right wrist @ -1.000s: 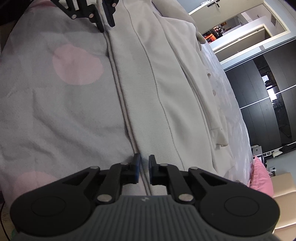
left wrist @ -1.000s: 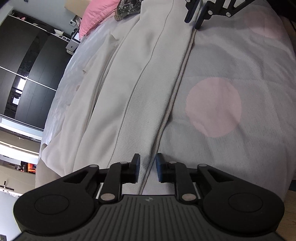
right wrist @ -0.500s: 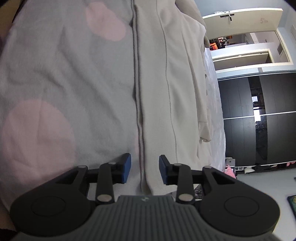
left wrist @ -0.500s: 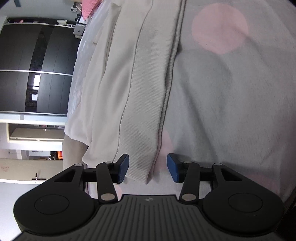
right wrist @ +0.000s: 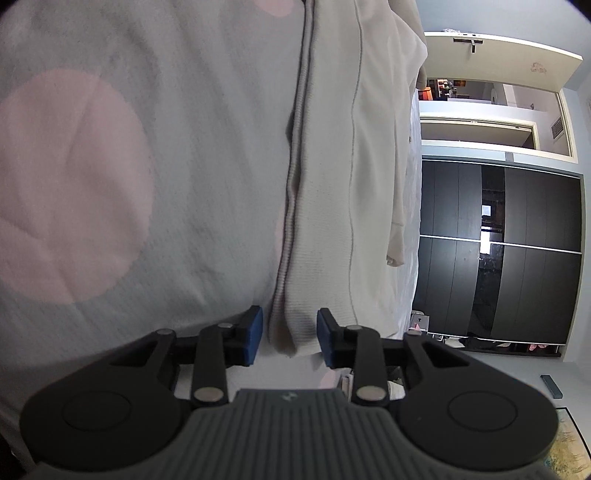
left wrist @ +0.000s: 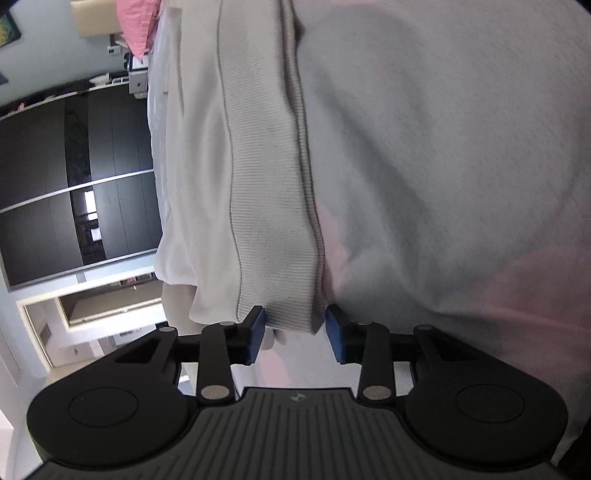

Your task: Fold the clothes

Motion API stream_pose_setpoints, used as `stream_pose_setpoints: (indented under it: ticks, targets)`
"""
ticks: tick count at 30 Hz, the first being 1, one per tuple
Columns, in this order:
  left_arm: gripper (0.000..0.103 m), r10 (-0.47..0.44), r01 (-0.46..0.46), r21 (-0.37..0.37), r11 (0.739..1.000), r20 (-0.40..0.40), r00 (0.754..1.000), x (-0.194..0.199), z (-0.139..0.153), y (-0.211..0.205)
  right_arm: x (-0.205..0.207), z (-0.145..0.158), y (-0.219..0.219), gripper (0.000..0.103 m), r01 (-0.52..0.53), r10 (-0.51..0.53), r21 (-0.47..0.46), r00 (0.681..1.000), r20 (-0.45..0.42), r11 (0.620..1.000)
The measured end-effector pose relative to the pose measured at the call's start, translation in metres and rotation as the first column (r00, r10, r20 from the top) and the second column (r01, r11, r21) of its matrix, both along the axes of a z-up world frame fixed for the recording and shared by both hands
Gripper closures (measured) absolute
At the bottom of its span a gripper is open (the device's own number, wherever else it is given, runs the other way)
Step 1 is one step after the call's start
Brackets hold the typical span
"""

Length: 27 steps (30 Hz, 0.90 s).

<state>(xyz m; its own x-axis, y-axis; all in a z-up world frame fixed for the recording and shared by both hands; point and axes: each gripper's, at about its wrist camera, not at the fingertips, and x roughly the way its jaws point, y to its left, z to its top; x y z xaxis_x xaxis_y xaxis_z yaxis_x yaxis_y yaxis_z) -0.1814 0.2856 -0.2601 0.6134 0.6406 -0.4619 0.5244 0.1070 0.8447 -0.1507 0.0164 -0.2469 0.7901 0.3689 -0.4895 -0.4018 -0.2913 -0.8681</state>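
Cream garment (left wrist: 258, 192) spread lengthwise on bed, over grey bedspread with pink dots (left wrist: 443, 155). Ribbed hem band (left wrist: 269, 221) running along garment's edge next to bare bedspread; smooth body fabric beyond the band, toward the wardrobe side. One hem corner hanging at near bed edge in each wrist view.

Left gripper (left wrist: 295, 332): blue pads (left wrist: 257, 334) apart, jaws closing. Hem corner sitting in the gap, between the tips. Left pad just touching or just beside the ribbed edge, cannot tell which; right pad just beside the seam fold, no visible squeeze. Not clamped.

Right gripper (right wrist: 290, 334): pads (right wrist: 255, 334) apart, gap roughly steady. Garment's other hem corner (right wrist: 295, 325) hanging between the tips, clear space on both sides of the fabric. Not clamped.

Bedspread with large pink dot (right wrist: 70, 184) left of garment in right wrist view; right of garment in left wrist view.

Background: dark sliding wardrobe doors (left wrist: 74, 192) with horizontal silver rail, same wardrobe (right wrist: 517, 251) in right view. Pink pillow (left wrist: 136, 22) at far end of bed. Open doorway (right wrist: 480, 92) beyond bed in right view. Floor clutter under wardrobe too small to identify.
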Motion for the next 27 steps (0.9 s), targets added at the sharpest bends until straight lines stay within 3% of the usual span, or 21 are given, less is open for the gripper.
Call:
stream_pose_setpoints:
  ticks: [10,18,24,27]
  targets:
    - [0.073,-0.171,0.173,0.138,0.975,-0.022,0.985,-0.005,-0.031,0.011,0.003,-0.006,0.003,0.068,-0.025,0.027,-0.025,0.998,0.051,0.999]
    - [0.075,-0.139,0.145,0.142,0.979,-0.050,0.989,-0.014,-0.030,0.016,0.002,-0.006,0.001,0.067,-0.043,0.048,-0.065,0.996,0.080,0.997]
    - [0.075,-0.208,0.212,0.184,0.960,-0.040,0.977,-0.015,-0.039,0.025,0.004,-0.005,0.006,0.067,-0.034,0.039,-0.068,0.996,0.076,0.997]
    - [0.073,-0.263,0.265,0.237,0.935,-0.043,0.964,-0.018,-0.046,0.026,0.005,-0.005,0.007,0.067,-0.023,0.028,-0.061,0.997,0.068,0.998]
